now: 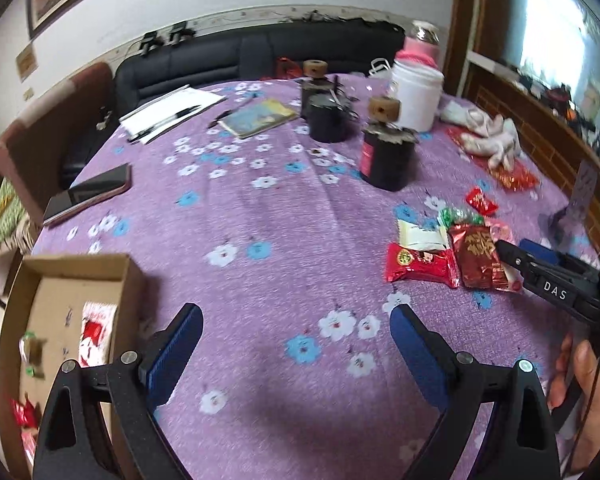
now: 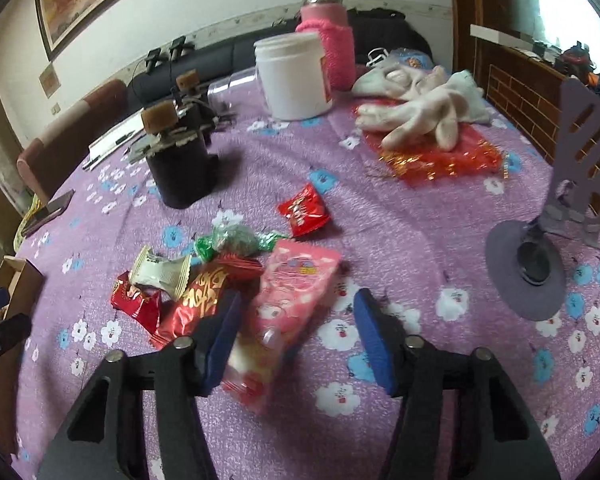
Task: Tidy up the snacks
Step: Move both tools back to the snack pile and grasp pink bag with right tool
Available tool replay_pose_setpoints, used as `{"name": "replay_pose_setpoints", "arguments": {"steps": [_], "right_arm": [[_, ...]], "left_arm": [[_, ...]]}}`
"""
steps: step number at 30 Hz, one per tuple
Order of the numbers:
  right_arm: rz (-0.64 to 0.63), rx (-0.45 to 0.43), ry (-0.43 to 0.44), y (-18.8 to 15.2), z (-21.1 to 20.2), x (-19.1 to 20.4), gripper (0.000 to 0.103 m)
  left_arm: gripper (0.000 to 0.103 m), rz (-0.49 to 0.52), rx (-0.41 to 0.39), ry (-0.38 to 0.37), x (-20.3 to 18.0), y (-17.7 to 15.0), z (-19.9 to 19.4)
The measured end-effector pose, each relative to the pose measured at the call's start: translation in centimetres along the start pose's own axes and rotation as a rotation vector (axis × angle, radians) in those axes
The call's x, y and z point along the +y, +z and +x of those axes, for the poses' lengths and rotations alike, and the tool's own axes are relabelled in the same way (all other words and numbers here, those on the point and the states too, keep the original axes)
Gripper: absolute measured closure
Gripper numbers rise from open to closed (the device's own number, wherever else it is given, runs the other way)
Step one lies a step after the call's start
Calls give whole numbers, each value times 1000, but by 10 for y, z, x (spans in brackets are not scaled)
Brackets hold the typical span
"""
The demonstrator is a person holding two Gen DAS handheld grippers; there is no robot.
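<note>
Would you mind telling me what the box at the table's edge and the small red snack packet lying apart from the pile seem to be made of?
The box: plain brown cardboard, matte, with raw cut edges. The small red snack packet: likely plastic or foil film, glossy, crinkled, catching highlights.

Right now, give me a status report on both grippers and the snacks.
Left gripper open, empty. Right gripper open, pink packet between its jaws, not pinched. Some snacks in cardboard box. Red foil packet crowds the pink one.

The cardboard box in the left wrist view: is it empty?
No. The box already holds a red-and-white snack packet and a small green-wrapped candy on its floor.
</note>
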State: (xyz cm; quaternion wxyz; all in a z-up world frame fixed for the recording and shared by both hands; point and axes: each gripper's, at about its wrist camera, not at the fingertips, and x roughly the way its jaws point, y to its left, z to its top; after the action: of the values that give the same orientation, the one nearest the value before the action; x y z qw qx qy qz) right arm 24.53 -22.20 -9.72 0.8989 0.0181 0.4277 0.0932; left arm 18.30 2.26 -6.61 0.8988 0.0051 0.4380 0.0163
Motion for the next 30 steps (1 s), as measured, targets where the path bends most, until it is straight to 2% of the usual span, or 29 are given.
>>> {"name": "replay_pose_setpoints", "arguments": {"steps": [7,8,9,10,12,16,21,26,29,30], "right_arm": [[-68,39,-47,4,11,14,57],[-74,39,-53,4,11,15,60],[-86,34,-66,2,9,16,74],[-85,31,-67,1,8,14,79],[-63,11,-44,-3,0,10,82],[-19,-58,-3,-9,-31,1,83],[31,-127,62,-14,-71,-7,82],[59,-154,89,-20,-92,-14,82],[71,-160,102,-25,-97,-17,82],[74,-161,105,-27,-98,-17,82]], "left_arm": [[7,66,18,-55,-19,5,14],[7,88,18,-58,-23,6,16],[7,118,13,-58,-29,7,17],[7,155,3,-56,-35,8,20],[7,214,-11,-41,-46,11,25],[7,265,-22,-51,-60,19,39],[7,268,15,-125,-74,30,60],[8,259,59,-213,-87,25,68],[40,269,61,-228,-94,16,67],[45,268,46,-218,-95,14,65]]}}
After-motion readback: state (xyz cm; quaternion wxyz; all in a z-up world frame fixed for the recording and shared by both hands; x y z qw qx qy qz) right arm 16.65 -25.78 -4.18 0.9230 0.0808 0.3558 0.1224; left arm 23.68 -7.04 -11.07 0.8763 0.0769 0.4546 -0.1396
